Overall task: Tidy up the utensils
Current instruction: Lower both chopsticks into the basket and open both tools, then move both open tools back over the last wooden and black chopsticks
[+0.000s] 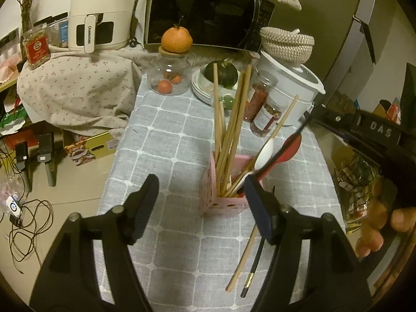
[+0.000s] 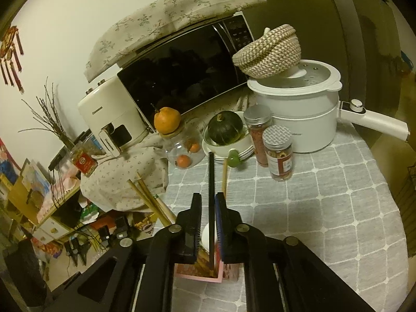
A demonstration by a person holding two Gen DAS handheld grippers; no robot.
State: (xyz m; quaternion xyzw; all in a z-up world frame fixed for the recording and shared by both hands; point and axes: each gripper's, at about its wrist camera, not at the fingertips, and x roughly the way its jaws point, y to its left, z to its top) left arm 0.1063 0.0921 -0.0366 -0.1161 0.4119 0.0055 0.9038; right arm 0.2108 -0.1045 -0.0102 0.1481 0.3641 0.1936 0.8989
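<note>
A pink utensil holder (image 1: 223, 202) stands on the grey checked tablecloth, holding several wooden chopsticks (image 1: 228, 124), a white spoon (image 1: 264, 153) and a red spoon (image 1: 288, 148). My left gripper (image 1: 201, 200) is open and empty, just in front of the holder. A wooden chopstick (image 1: 241, 260) and a black chopstick (image 1: 253, 267) lie on the cloth near its right finger. My right gripper (image 2: 208, 205) is shut on a black chopstick (image 2: 211, 195), held upright with its lower end inside the holder (image 2: 200, 273). It reaches in from the right in the left wrist view (image 1: 306, 122).
Behind the holder stand two spice jars (image 1: 262, 109), a white electric pot (image 2: 296, 114) with a woven basket (image 2: 267, 49) on it, stacked plates with a green squash (image 2: 226, 127), a glass jar topped by an orange (image 1: 171, 72), a microwave (image 1: 208, 10) and an air fryer (image 1: 101, 13). The table edge drops off left.
</note>
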